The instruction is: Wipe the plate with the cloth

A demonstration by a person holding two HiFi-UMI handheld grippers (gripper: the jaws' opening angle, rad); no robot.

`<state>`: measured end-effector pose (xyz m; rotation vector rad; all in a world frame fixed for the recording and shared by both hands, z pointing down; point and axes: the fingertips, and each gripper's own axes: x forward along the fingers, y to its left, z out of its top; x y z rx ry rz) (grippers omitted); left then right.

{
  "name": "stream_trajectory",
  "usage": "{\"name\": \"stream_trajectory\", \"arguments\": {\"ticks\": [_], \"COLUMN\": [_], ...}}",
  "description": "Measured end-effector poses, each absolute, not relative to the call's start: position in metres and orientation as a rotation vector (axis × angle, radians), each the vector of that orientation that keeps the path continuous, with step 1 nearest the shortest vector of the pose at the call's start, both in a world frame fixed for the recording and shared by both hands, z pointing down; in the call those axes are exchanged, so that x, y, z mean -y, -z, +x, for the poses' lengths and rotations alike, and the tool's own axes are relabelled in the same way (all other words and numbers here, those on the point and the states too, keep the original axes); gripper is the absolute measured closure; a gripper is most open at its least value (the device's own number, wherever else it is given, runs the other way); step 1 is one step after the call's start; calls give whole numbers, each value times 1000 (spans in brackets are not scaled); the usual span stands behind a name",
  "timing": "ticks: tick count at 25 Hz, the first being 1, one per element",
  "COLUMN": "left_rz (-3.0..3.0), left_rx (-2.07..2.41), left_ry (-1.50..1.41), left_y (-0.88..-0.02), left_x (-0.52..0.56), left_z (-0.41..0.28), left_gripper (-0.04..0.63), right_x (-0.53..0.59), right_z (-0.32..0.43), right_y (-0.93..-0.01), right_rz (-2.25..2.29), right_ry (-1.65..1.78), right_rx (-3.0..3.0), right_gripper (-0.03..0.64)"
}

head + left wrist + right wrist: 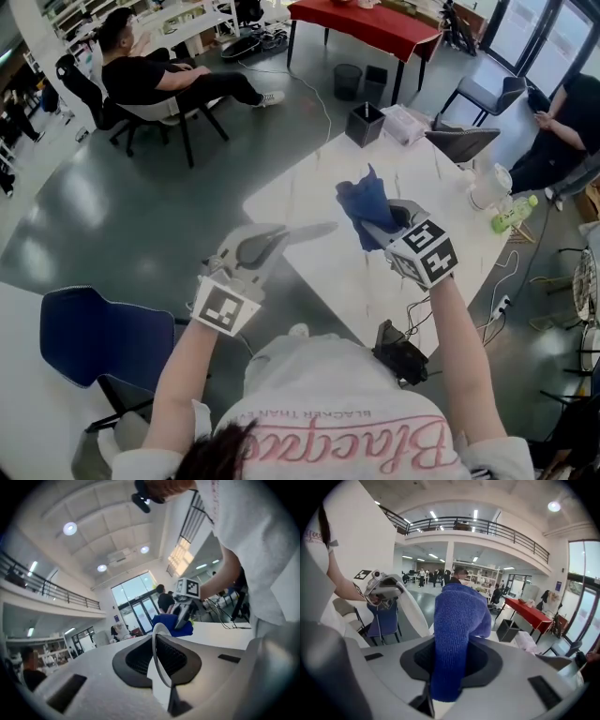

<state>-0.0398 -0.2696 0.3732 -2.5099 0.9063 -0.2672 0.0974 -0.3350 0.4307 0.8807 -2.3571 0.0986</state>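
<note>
My left gripper (267, 246) is shut on a white plate (302, 231), held on edge over the near edge of the white table (309, 183). In the left gripper view the plate's thin rim (158, 654) stands upright between the jaws. My right gripper (380, 230) is shut on a blue cloth (362, 206), which bunches up above the jaws just right of the plate. In the right gripper view the cloth (457, 630) fills the jaws, and the plate (412, 613) with the left gripper (384, 590) shows at the left. Cloth and plate are close, and contact is not visible.
On the table's right end stand a white jug (489, 186) and a green bottle (514, 216). A black bin (365, 124) sits beyond the table. A blue chair (94, 336) is at my lower left. A person (159, 80) sits at the far left, near a red table (366, 23).
</note>
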Motion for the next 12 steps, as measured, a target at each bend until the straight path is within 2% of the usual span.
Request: {"name": "stream_trajectory", "arguments": {"ticks": [12], "left_rz": [-2728], "left_rx": [-1378], "left_ry": [-176], "left_y": [-364], "left_x": [297], "left_z": [-73], "left_gripper": [574], "right_x": [312], "right_z": [109], "right_y": [-375], "right_rz": [1271], "right_ry": [-200], "right_rx": [2539], "right_gripper": [506]}}
